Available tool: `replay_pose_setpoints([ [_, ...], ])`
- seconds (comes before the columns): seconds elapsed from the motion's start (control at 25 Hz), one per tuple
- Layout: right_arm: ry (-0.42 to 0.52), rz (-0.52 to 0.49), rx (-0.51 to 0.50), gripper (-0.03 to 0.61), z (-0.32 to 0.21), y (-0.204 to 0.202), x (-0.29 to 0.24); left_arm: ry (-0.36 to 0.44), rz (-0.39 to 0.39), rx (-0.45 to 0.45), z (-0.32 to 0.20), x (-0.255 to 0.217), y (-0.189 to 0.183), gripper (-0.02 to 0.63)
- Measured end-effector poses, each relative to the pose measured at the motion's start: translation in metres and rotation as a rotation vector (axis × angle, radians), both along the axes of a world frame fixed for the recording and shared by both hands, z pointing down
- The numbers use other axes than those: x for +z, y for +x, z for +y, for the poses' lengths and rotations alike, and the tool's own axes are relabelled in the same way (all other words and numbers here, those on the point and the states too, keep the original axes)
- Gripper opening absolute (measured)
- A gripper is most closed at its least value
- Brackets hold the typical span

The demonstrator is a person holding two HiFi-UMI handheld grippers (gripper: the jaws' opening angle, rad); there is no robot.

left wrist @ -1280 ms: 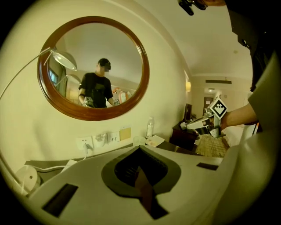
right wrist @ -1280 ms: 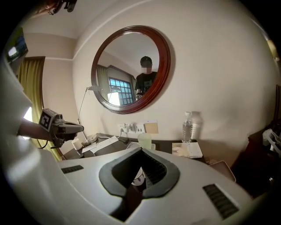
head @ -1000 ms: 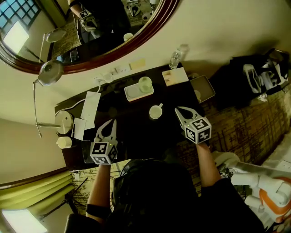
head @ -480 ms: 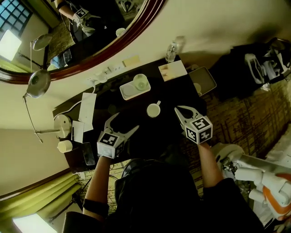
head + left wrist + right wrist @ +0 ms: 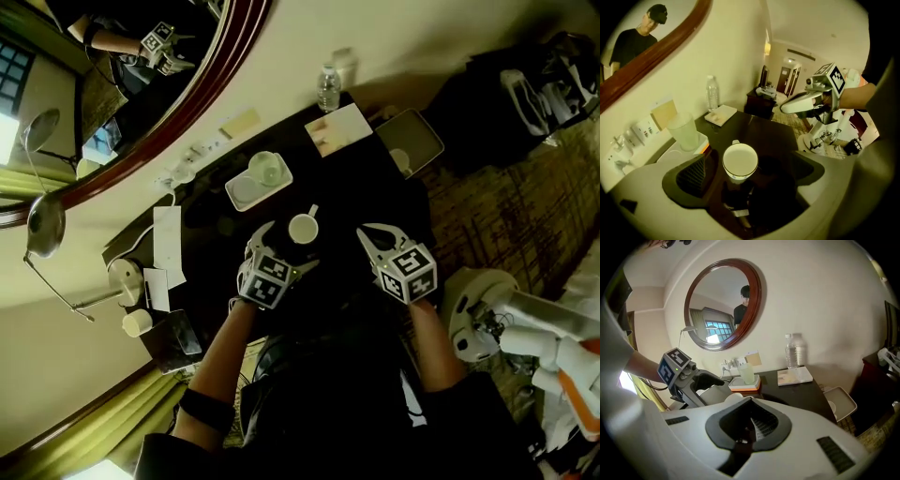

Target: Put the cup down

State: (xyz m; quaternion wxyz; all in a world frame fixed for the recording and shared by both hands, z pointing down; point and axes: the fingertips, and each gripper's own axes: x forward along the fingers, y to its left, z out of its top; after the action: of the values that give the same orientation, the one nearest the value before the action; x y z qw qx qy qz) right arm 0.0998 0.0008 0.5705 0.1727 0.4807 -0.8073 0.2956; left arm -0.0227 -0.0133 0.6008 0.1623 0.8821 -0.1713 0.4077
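Observation:
A white cup (image 5: pixel 303 228) with a handle stands upright on the dark table (image 5: pixel 366 187). My left gripper (image 5: pixel 286 246) reaches down over it. Its jaws have just been opening and now stand wide on either side of the cup (image 5: pixel 739 161), with gaps between the pads and the cup's wall. The left gripper (image 5: pixel 750 165) holds nothing. My right gripper (image 5: pixel 367 233) hovers just right of the cup, shut and empty. In the right gripper view its jaws (image 5: pixel 752 403) are closed together, and the cup's rim (image 5: pixel 732 398) peeks out behind them.
A white tray (image 5: pixel 246 192) with a frosted tumbler (image 5: pixel 269 167) sits behind the cup. A water bottle (image 5: pixel 328 87) and a booklet (image 5: pixel 337 129) are at the back right, papers (image 5: pixel 167 234) and a lamp base (image 5: pixel 122 277) at the left. A smaller tray (image 5: pixel 410 142) lies off the table's right edge.
My left gripper swung right and down from the table's left side to the cup, and its jaws went from shut to wide open around it. The right gripper dipped slightly.

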Motion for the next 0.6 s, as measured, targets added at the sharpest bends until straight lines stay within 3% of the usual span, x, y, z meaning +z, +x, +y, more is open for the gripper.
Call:
replay_pose_setpoints([
  [0.12, -0.011, 0.008, -0.001, 0.000, 0.000, 0.006, 0.011, -0.020, -0.045, 0.029, -0.004, 0.027, 0.013, 0.560],
  [0.6, -0.016, -0.004, -0.011, 0.000, -0.010, 0.016, 0.025, -0.031, -0.126, -0.006, -0.020, 0.083, 0.023, 0.524],
])
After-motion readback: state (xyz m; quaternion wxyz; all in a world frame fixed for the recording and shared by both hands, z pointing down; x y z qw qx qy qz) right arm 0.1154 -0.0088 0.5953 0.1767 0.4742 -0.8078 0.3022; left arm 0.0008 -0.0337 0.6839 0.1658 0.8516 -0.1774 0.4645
